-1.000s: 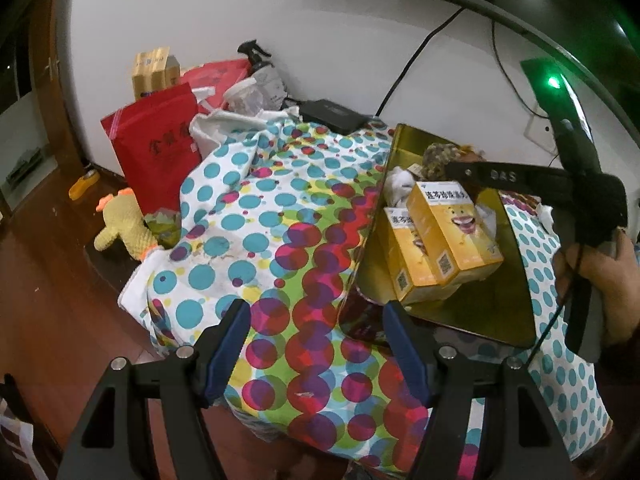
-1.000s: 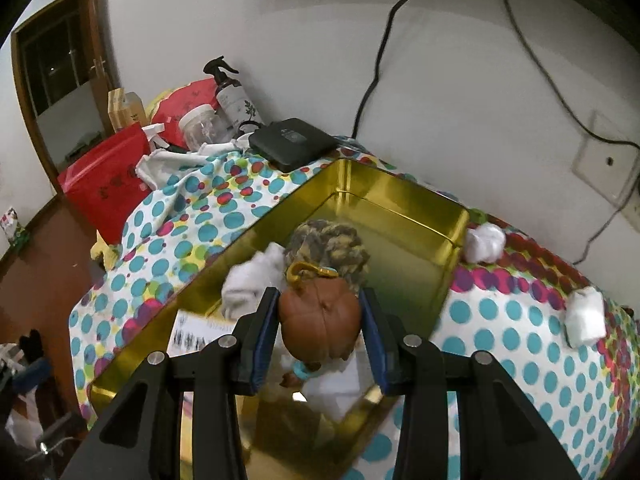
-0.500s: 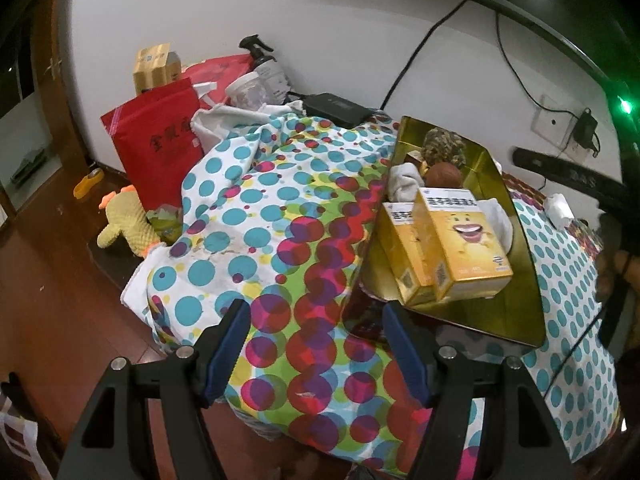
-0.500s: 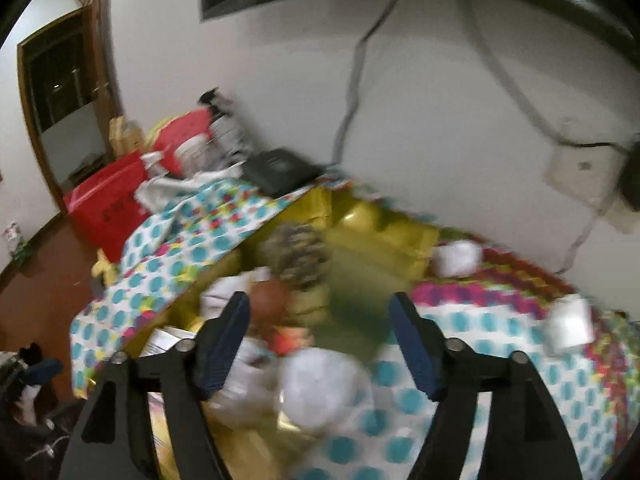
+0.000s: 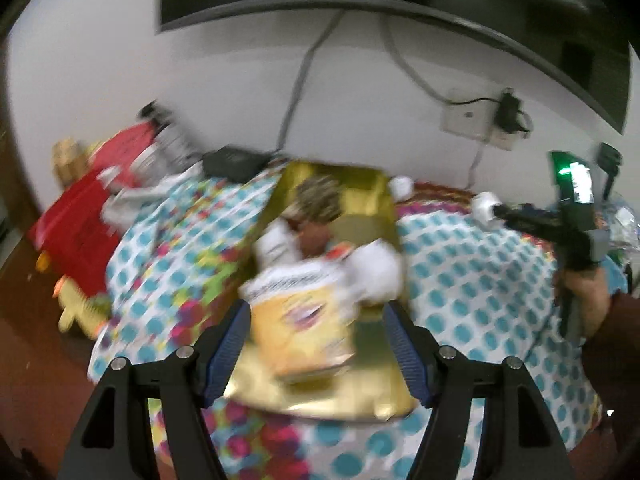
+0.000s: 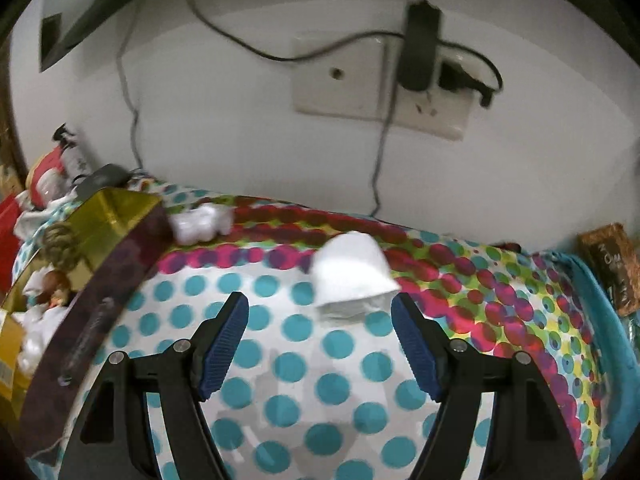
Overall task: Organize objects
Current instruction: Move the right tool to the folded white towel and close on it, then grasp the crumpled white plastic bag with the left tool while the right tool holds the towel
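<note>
The right gripper is seen with its jaws spread and nothing between them, aimed at a white folded packet that lies on the dotted cloth of the counter, just ahead of the blue pads. A second white packet rests beside the far corner of the gold tin, in which a yellow box, a pine cone and other white items have already been gathered. The left gripper is held over the near end of the tin, jaws wide and gripping nothing (that view is heavily blurred, so finer detail cannot be told). The next step is judged to be a pickup of the nearer packet. A soft, low packet could be pushed along the cloth instead of being clamped, or the loose cloth itself could be pinched and dragged, which might disturb the tin.
</note>
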